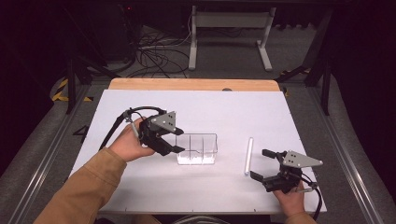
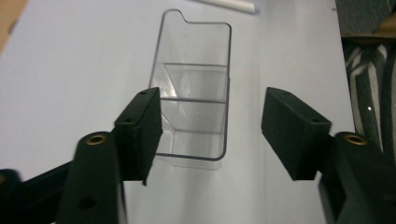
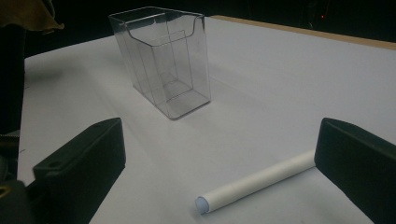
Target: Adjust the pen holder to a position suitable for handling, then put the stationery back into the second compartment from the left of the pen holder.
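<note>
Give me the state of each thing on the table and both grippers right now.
Clear box: upright on the white table, open top, empty, untouched.
White tube: lying flat, to the right of the box and apart from it, not gripped.
Left gripper: open, fingers at the box's left end, not closed on it.
Right gripper: open, near the tube's near end.

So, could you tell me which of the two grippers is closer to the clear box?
The left gripper: its open jaws reach the clear box, while the right gripper sits by the white tube.
</note>
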`<state>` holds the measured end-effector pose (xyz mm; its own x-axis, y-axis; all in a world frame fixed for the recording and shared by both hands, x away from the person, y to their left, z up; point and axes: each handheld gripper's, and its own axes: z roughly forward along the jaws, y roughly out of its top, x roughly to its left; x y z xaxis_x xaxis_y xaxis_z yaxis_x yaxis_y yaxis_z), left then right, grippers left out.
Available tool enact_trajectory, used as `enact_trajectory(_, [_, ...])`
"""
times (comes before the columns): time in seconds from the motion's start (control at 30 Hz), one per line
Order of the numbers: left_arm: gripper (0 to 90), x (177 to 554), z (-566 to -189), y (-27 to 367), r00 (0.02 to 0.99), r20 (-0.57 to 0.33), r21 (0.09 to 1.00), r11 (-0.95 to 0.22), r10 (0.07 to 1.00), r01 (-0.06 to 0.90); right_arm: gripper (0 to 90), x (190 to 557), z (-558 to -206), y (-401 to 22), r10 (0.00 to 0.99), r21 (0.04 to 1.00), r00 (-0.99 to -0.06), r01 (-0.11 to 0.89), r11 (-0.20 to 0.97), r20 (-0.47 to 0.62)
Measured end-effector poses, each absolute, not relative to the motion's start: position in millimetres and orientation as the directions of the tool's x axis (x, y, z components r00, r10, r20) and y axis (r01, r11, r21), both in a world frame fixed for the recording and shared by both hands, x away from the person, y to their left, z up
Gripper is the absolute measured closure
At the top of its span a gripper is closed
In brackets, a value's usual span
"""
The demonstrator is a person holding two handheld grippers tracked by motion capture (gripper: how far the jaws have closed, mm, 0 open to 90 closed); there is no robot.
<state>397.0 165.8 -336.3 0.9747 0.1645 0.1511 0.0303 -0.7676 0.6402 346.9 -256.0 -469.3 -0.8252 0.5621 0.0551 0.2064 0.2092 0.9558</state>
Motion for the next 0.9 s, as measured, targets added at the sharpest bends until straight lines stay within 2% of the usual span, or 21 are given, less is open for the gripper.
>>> enact_trajectory(0.13, [29.6,393.6,-335.5,171.6,0.967,0.159,0.684,-0.729,0.198,0.036,1.0,345.8,-468.7,-256.1,0.571,0.957,-0.82,0.201,0.207,0.048])
enact_trajectory(0.37, [23.5,383.3,-336.3,190.3,0.951,0.14,0.775,-0.628,0.274,0.067,0.0,344.9,-465.0,-259.0,0.577,0.966,-0.815,0.189,0.177,0.054])
enact_trajectory(0.67, [12.0,372.8,-336.6,213.9,0.928,0.086,0.859,-0.499,0.361,0.115,0.0,341.1,-458.4,-259.7,0.597,0.969,-0.802,0.17,0.179,0.03])
enact_trajectory(0.9, [0.9,352.3,-344.6,232.2,0.881,0.082,0.912,-0.391,0.465,0.122,0.7,343.6,-454.5,-255.7,0.677,0.962,-0.732,0.233,0.143,0.077])
